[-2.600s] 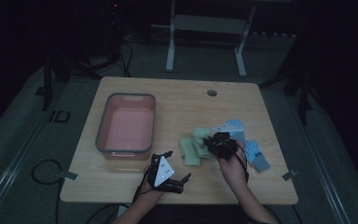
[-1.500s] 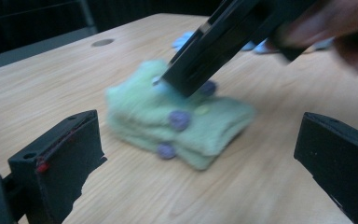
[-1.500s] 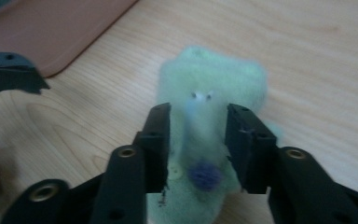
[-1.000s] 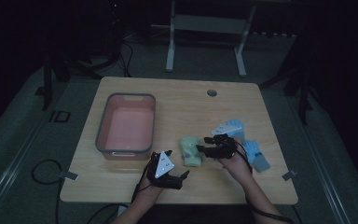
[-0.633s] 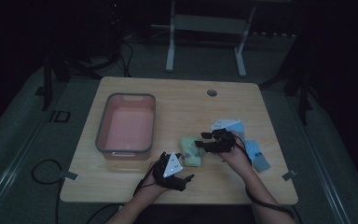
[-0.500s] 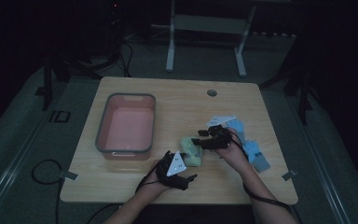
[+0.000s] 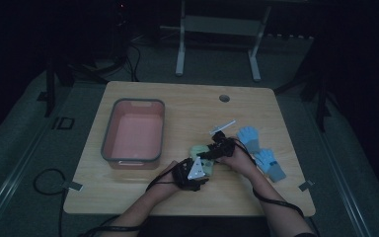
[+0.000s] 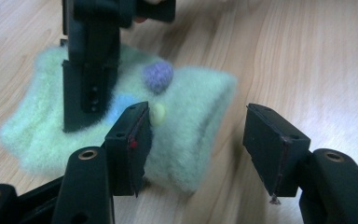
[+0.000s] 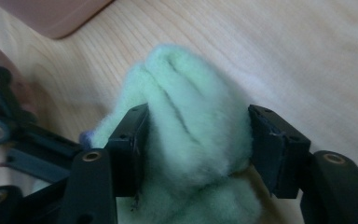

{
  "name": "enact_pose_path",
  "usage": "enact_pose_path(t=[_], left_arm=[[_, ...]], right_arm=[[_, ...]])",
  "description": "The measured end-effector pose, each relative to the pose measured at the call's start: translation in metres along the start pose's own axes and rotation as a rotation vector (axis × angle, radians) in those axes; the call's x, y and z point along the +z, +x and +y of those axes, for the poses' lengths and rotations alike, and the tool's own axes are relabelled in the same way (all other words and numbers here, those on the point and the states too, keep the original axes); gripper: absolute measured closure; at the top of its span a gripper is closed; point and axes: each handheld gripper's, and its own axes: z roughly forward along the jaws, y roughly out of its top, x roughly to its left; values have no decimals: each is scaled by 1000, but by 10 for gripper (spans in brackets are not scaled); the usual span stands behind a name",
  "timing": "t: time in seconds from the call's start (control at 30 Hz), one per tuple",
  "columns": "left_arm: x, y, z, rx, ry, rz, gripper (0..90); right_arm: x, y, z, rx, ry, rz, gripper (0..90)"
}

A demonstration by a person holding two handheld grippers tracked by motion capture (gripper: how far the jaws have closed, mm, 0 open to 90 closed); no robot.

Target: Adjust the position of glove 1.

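High view: both grippers meet at the green fuzzy glove (image 7: 198, 153) mid-table, right of the pink tub (image 7: 133, 130).

Left gripper view: left gripper (image 8: 193, 140) jaws just closing, not gripping yet, glove edge between.

Right gripper view: right gripper (image 9: 196, 144) clamped on glove.

The fuzzy glove (image 8: 186, 116) is pale mint green, dotted with a purple pompom (image 8: 158, 77), a yellow one (image 8: 157, 113) and a light blue patch (image 8: 121, 105). Right of it lie two sky-blue gloves (image 7: 259, 150). Left stands a pink tub (image 7: 107, 136) with a grey rim. The surface (image 7: 187, 103) is light wood-grain. Both hand-held grippers are black.
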Motion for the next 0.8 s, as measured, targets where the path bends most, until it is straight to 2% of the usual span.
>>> enact_pose_path(t=[0.07, 0.17, 0.23, 0.37, 0.43, 0.5, 0.67, 0.8], left_arm=[[1, 0, 1, 14, 8, 13, 420], [1, 0, 3, 36, 26, 36, 489], [1, 1, 5, 61, 45, 69, 589], [-3, 6, 10, 14, 52, 48, 695], [-6, 10, 12, -8, 54, 35, 712], [-10, 14, 15, -13, 63, 22, 720], [-23, 21, 25, 1, 71, 17, 723], [-35, 26, 34, 32, 80, 33, 725]], right_arm=[[-1, 0, -1, 3, -2, 3, 526], [-2, 3, -1, 0, -4, -12, 589], [-3, 6, 0, -3, -6, -29, 631], [-5, 10, 2, -10, -22, -48, 687], [-7, 12, 3, 6, -31, -42, 700], [-9, 13, 5, 4, -34, -42, 705], [-19, 19, 12, 7, -67, -24, 708], [-29, 25, 21, 3, -98, -14, 708]])
